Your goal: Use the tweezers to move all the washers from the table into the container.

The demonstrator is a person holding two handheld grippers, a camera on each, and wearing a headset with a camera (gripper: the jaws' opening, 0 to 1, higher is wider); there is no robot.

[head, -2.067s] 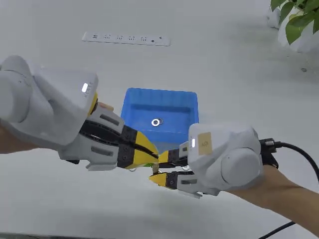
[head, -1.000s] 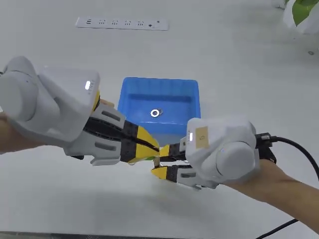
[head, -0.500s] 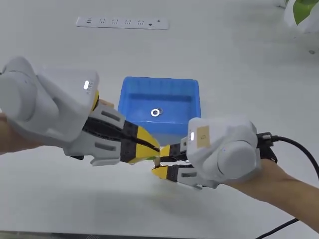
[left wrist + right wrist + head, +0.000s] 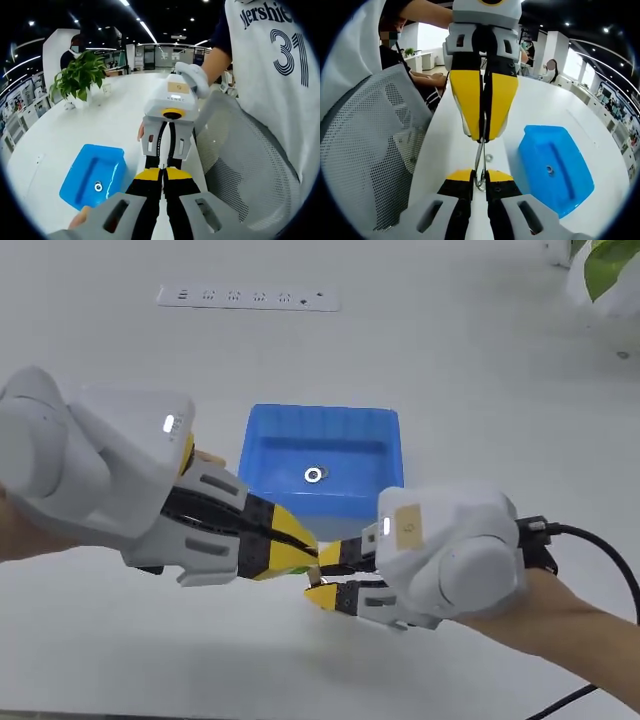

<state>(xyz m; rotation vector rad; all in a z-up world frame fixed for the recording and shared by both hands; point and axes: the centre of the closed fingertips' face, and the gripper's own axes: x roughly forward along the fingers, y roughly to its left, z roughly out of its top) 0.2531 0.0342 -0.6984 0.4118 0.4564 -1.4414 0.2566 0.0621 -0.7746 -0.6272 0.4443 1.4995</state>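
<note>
Both grippers meet tip to tip just in front of the blue container [image 4: 320, 440], which holds one washer [image 4: 314, 475]. My left gripper [image 4: 305, 552] reaches in from the left and my right gripper [image 4: 318, 582] from the right. In the right gripper view the thin metal tweezers [image 4: 480, 150] run from my right gripper [image 4: 480, 176], shut on their rear end, up into the yellow jaws of the left gripper [image 4: 482, 135], shut on their other end. A loose washer [image 4: 489, 158] lies on the white table beside the tweezers. The container [image 4: 555, 167] sits to the right there.
A white power strip [image 4: 248, 298] lies at the far side of the table and a potted plant [image 4: 605, 265] stands at the far right. A black cable [image 4: 590, 540] trails from the right gripper. A mesh chair [image 4: 375, 150] is behind the table edge.
The head view has shifted a little. Both grippers stay tip to tip in front of the container, drifting slightly toward me; the washer in the container has not moved.
</note>
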